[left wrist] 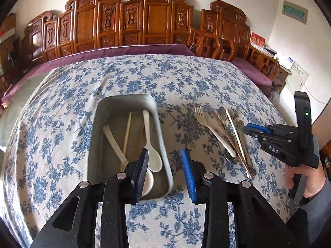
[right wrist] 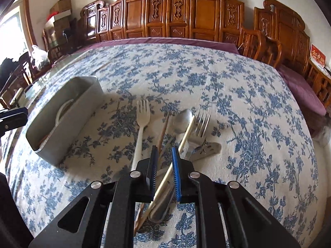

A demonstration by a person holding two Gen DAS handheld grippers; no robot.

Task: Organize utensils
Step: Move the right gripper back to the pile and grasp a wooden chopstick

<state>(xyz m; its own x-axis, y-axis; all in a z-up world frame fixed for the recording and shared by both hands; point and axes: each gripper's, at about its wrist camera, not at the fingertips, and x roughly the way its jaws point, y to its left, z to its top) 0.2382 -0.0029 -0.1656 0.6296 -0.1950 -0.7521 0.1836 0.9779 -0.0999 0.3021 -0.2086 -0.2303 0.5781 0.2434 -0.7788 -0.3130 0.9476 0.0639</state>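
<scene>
Grey bin (left wrist: pixel 159 128) (spoons inside), cutlery pile (right wrist: pixel 182 132) beside

A home's sitting or dining room: carved wooden chairs (left wrist: pixel 157 18) line the white wall behind a table under a blue-flowered cloth (right wrist: pixel 227 95), boxes (right wrist: pixel 62 6) stacked in the corner.

Daylight flooding in from window (right wrist: pixel 12 33) at 9 o'clock, blowing out; fisheye bending edges; cutlery (right wrist: pixel 182 132) blurring slightly.
</scene>
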